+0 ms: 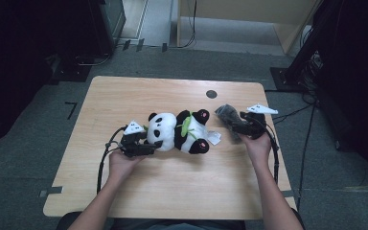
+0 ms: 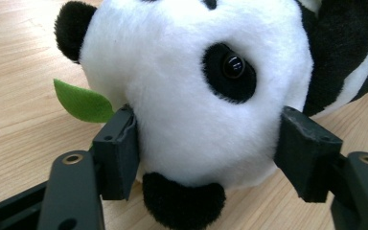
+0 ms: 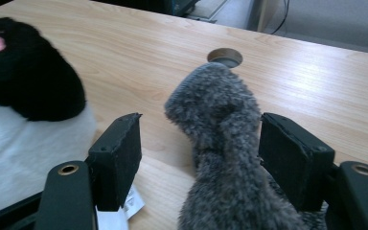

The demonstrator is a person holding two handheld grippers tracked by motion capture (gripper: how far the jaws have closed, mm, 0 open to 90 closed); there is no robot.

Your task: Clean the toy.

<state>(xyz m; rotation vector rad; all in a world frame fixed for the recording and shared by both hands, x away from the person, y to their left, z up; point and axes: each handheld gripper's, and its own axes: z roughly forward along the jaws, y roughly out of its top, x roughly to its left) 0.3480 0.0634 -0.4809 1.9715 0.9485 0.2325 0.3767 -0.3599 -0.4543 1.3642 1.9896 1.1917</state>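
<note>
— Where's the panda?

— Lying on the pale wood table, plush and round, a felt leaf by its ear. My left gripper is clamped on its soft white head.

— And your right?

— My right gripper stands apart around a shaggy grey fur piece; one pad touches it, the other is clear.

A light wooden tabletop with rounded corners stands on grey carpet. A round grommet hole sits near its far edge. A plush panda lies on its back mid-table, a white tag beside it. To its right lies a grey furry cloth.
</note>
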